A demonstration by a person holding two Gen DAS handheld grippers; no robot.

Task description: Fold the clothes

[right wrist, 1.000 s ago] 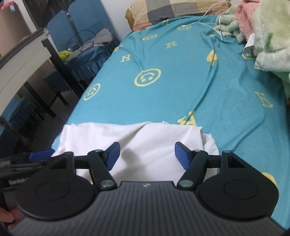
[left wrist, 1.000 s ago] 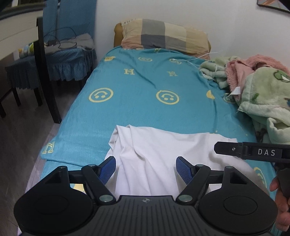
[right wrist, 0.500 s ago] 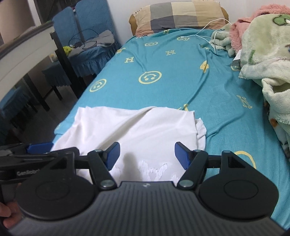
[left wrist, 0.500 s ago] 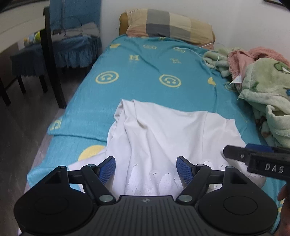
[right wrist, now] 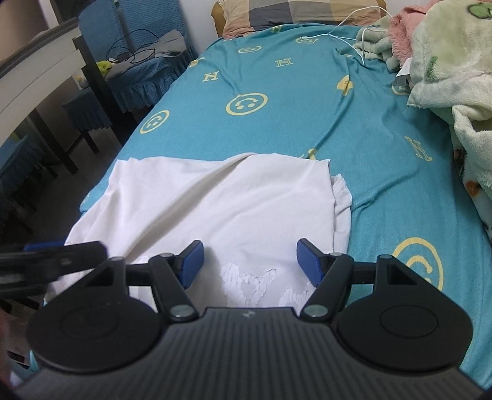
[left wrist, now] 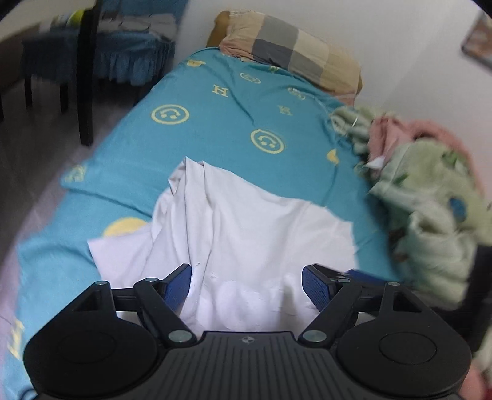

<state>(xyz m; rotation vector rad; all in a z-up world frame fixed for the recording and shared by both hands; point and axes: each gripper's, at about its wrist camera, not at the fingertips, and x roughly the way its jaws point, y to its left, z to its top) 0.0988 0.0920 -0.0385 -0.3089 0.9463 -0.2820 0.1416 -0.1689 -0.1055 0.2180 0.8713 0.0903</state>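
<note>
A white T-shirt (left wrist: 246,227) lies partly folded on the near end of a teal bed sheet (left wrist: 215,123), with a white print near its front edge. It also shows in the right wrist view (right wrist: 215,203), with a sleeve bunched at its right side. My left gripper (left wrist: 246,286) is open and empty, hovering above the shirt's near part. My right gripper (right wrist: 247,261) is open and empty above the shirt's print. Part of the left gripper shows at the left edge of the right wrist view (right wrist: 52,261).
A pile of green and pink blankets (right wrist: 446,61) lies along the bed's right side. A checked pillow (left wrist: 292,52) sits at the head of the bed. Blue-covered chairs (right wrist: 144,70) and a dark table leg (left wrist: 86,77) stand left of the bed. A white cable (right wrist: 347,24) lies near the pillow.
Both grippers have pulled back and risen, so more of the shirt shows. The left view has swung and blurred. Both stay open and empty.
</note>
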